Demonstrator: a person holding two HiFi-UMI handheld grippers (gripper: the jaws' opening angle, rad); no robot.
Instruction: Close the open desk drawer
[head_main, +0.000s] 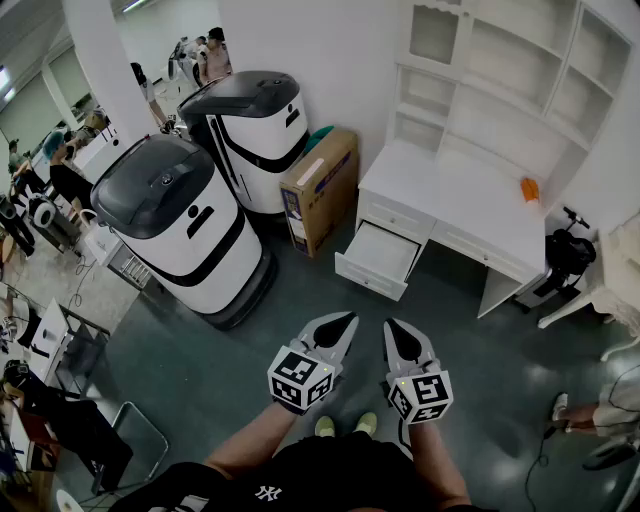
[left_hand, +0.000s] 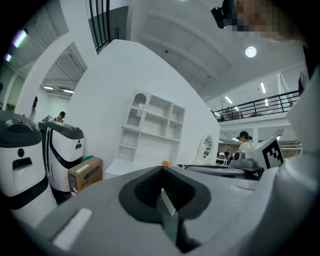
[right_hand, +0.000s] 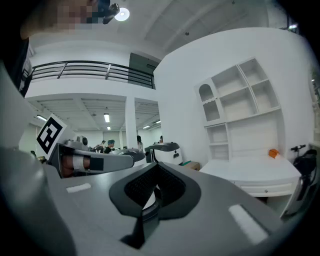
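Observation:
A white desk (head_main: 455, 190) with a shelf hutch stands against the far wall. Its left drawer (head_main: 378, 258) is pulled open and looks empty. Both grippers are held close to my body, well short of the desk. The left gripper (head_main: 347, 320) is shut, with nothing between its jaws, and points toward the drawer. Beside it, the right gripper (head_main: 391, 328) is also shut and empty. The left gripper view has the left gripper (left_hand: 162, 170) aimed at the hutch (left_hand: 152, 125). From the right gripper (right_hand: 157, 167), the desk (right_hand: 257, 172) lies to the right.
Two large white-and-black machines (head_main: 180, 225) (head_main: 255, 135) stand left of the desk, with a cardboard box (head_main: 320, 190) between them and the drawer. An orange item (head_main: 529, 189) lies on the desktop. A black device (head_main: 568, 255) sits at the desk's right end.

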